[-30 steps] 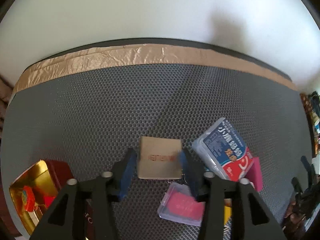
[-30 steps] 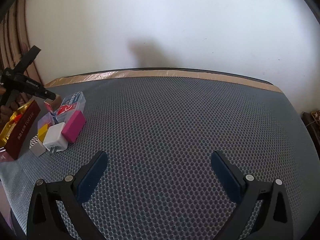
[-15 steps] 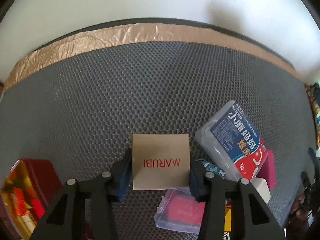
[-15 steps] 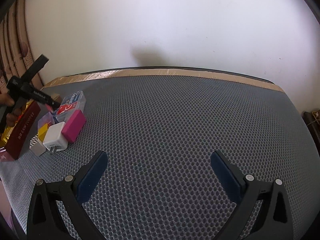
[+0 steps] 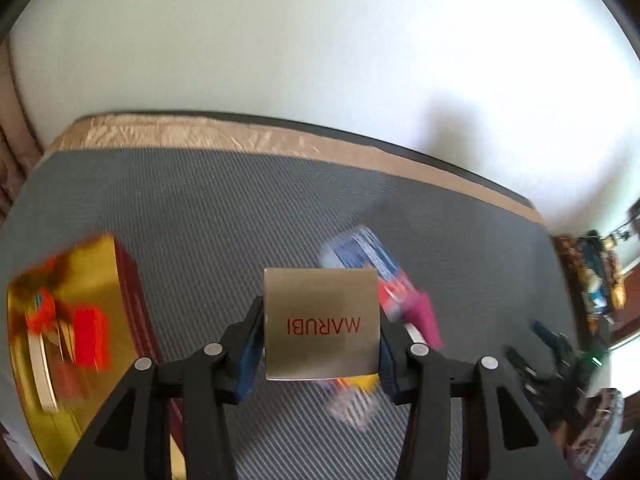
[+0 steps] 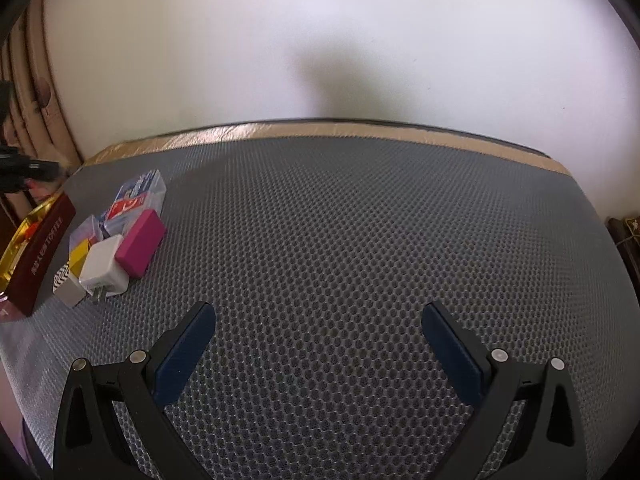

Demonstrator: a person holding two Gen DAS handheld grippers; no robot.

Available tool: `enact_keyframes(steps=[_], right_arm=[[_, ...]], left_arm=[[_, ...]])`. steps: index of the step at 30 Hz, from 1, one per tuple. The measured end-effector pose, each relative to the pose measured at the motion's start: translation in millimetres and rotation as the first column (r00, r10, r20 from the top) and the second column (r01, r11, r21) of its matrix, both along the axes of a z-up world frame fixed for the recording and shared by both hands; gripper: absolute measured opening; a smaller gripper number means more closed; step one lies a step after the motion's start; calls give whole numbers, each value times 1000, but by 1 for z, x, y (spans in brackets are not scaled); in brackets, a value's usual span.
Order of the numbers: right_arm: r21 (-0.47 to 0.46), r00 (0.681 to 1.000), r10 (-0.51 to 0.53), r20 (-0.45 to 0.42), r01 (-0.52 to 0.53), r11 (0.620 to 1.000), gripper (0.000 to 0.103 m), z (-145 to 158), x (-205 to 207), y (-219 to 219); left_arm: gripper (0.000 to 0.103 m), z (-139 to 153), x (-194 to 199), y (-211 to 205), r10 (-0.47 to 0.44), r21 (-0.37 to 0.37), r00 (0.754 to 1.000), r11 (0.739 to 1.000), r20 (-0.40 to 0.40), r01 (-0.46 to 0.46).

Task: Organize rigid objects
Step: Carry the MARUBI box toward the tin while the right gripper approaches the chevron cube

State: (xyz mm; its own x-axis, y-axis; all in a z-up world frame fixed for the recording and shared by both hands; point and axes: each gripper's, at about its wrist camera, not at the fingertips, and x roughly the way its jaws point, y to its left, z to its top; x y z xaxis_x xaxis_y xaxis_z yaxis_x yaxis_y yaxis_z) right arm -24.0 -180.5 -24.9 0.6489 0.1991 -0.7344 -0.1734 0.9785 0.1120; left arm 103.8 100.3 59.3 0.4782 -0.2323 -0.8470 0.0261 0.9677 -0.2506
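My left gripper (image 5: 320,344) is shut on a tan cardboard box printed MARUBI (image 5: 322,322) and holds it lifted above the grey mesh mat (image 5: 240,216). Below it, blurred, lie the blue-and-red clear case (image 5: 368,256), the magenta block (image 5: 424,316) and a yellow piece (image 5: 360,382). The open gold-lined tin with dark red sides (image 5: 68,320) is at the left. My right gripper (image 6: 318,328) is open and empty over bare mat (image 6: 360,240). In the right wrist view the pile sits far left: the clear case (image 6: 138,196), the magenta block (image 6: 140,242), a white charger (image 6: 102,266) and the tin (image 6: 40,248).
A tan tape strip (image 5: 200,132) runs along the mat's far edge by the white wall. Dark cluttered items (image 5: 592,280) stand off the mat at the right in the left wrist view. A yellow piece (image 6: 79,254) and a small chevron-patterned box (image 6: 66,282) lie beside the charger.
My left gripper closed on the MARUBI box and raised it off the mat, swinging left toward the tin. The right gripper stayed still and open.
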Motion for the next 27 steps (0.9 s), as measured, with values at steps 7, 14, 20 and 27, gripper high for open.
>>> enact_keyframes(steps=[7,14,20,27], right_arm=[[118,963,267,42,-270,955,100,20,-26,58],[238,863,504,37,-498,834,97,44,-36,132],[140,767,641,-19,-633,761,63,42,-22,194],[128,781,617,-100,-604,786,60,25,1,207]], left_arm=[[49,-6,-72,-6,12,-98,999,995,-36,-16],[49,-9,-128,6,43,-131,998,990,-45,-48],[49,-6,-148,28,67,-118,997,990,-34,-71],[49,1,-161,49,90,-132,996,987,-5,-90]])
